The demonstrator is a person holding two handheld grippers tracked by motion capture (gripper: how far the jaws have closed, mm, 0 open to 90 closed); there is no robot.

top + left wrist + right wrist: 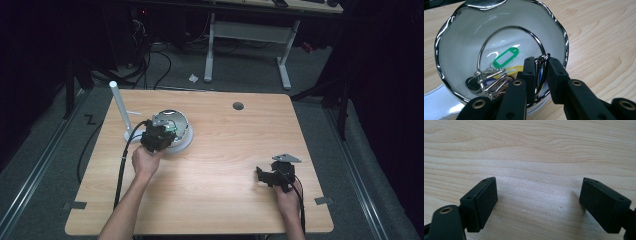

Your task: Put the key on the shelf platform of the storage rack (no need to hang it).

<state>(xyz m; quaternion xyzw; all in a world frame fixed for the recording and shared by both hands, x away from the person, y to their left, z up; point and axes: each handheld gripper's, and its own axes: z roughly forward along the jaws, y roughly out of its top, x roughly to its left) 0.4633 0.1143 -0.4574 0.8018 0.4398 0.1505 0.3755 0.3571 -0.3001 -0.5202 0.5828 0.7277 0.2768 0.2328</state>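
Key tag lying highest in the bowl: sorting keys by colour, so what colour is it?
Green, clearest in the left gripper view.

Dim room, lit table (pixel 225 150) — bowl (pixel 499 30) glare

keys (pixel 487 78) in bowl (pixel 564 37), bowl on table's (pixel 225 150) left

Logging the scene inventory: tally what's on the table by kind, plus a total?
Bowl: 1, chrome-rimmed, left tongs shut on its rim.
White base under the bowl: 1.
White post: 1.
Key tags in the bowl: 3 seen, green tag, yellow tag, blue tag.
Keys: a bunch, count unclear.
Total: 6, plus the keys.
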